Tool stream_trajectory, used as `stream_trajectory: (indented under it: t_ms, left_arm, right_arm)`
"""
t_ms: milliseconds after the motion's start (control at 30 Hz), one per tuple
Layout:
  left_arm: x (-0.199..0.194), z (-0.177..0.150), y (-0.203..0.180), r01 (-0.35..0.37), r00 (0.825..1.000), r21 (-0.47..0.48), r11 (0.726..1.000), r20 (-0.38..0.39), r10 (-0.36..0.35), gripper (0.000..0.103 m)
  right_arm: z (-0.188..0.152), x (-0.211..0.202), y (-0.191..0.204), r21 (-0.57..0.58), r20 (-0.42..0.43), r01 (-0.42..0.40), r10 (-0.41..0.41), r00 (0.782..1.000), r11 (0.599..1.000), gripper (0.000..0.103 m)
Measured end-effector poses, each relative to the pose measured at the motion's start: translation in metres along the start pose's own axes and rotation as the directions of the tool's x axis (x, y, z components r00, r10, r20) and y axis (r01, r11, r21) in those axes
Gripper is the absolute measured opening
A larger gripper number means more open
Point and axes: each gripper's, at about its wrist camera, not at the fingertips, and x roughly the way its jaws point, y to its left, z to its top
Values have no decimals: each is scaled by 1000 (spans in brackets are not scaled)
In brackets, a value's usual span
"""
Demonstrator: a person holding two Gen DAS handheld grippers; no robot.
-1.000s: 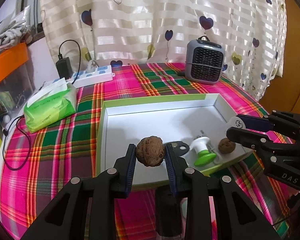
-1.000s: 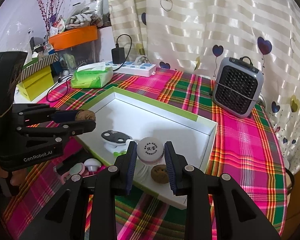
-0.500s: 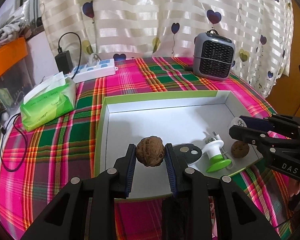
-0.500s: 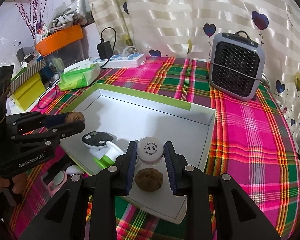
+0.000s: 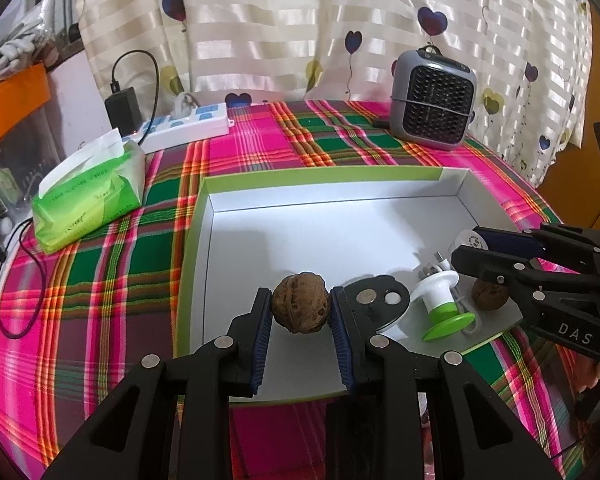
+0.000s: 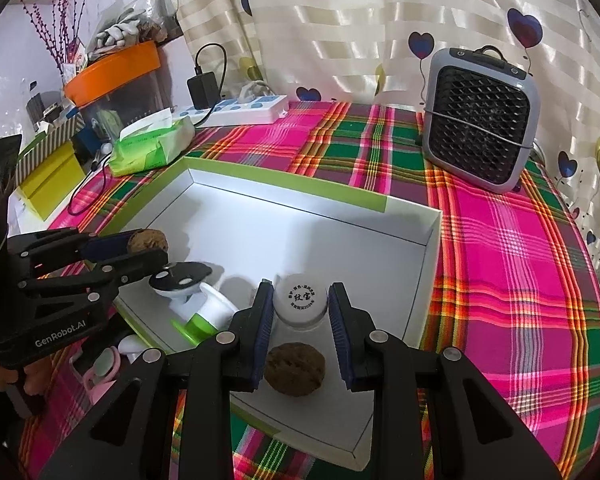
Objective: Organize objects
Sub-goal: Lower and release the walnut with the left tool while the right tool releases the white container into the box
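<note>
Both hand-held grippers have sunk lower over the white box (image 5: 476,188), the left hand-held gripper (image 5: 301,314) clenched on a walnut (image 5: 300,308), the right hand-held gripper (image 6: 299,312) grasping a small white jar (image 6: 299,299) just above a second walnut (image 6: 295,367), so I'd say both drops are close.

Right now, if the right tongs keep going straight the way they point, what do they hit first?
Most likely the white floor of the box. The right tongs, shut on a small white jar, tilt down over it, just past the loose walnut. Depth is uncertain.

a home, heart-print curtain (image 5: 300,32), plaid tablecloth (image 5: 100,272), tissue pack (image 5: 88,196)
</note>
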Motion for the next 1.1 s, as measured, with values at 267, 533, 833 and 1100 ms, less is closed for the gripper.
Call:
stream_trajectory:
  t_ms: [267, 533, 833, 1100]
  left_arm:
    - [2, -1, -1, 0, 1000, 3, 1000, -7, 0, 27]
    - [3, -1, -1, 5, 1000, -1, 1000, -9, -5, 27]
    - [4, 0, -1, 30, 999, -15, 999, -17, -31, 27]
    - [-8, 1, 0, 40, 999, -28, 999, 13, -40, 28]
  right_arm:
    - [0, 2, -2, 15, -1, -13, 13, 1000, 1000, 30]
    - [0, 2, 0, 12, -2, -15, 15, 1000, 1000, 30]
    - [0, 0, 8, -24, 8, 15, -15, 1000, 1000, 34]
    - [-2, -16, 14, -26, 35, 29, -28, 999, 999, 42]
